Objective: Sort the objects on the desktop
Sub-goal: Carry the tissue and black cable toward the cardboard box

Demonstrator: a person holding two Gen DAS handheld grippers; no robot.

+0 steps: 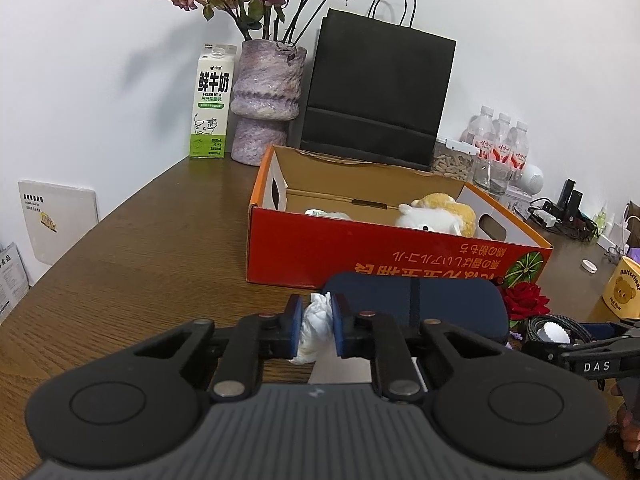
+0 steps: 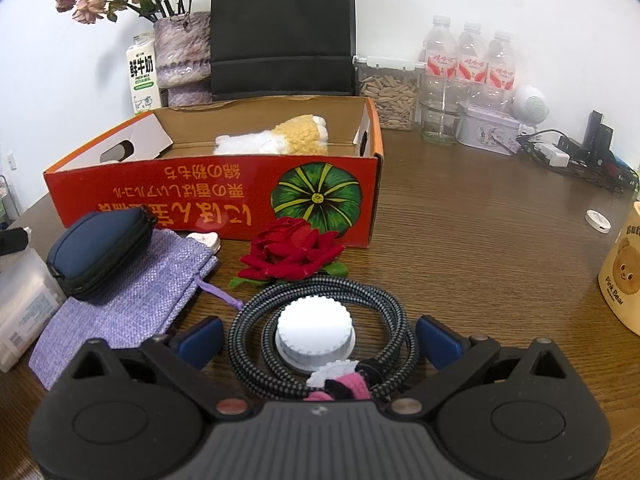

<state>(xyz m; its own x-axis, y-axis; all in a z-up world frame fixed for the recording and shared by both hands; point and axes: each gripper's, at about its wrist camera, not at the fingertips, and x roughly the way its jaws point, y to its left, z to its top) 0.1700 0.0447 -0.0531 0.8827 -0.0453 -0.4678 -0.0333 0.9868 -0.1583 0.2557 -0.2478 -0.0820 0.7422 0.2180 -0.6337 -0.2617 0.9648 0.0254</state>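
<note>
Pinching a crumpled white tissue wad [image 1: 316, 330], left gripper [image 1: 316, 322] has its blue pads clamped on it just near of the red cardboard box [image 1: 360, 256], likely the drop target: a white-and-yellow plush toy [image 1: 440, 216] already lies inside. Right gripper [image 2: 320, 340] stands wide open, pads straddling the coiled black braided cable [image 2: 320, 320] on the wooden desk [image 2: 480, 240], touching nothing, probably lining up the next pick.

crumpled white tissue [image 1: 316, 330]: upright, pinched between blue pads | red box [image 2: 224, 196]: open, on worktop, plush toy [image 2: 280, 136] lying inside | navy pouch [image 2: 98, 250]: on lilac bag [image 2: 132, 300] | red rose [image 2: 294, 250]: before box | braided cable [image 2: 394, 336]: coiled around white cap [image 2: 314, 330]
</note>
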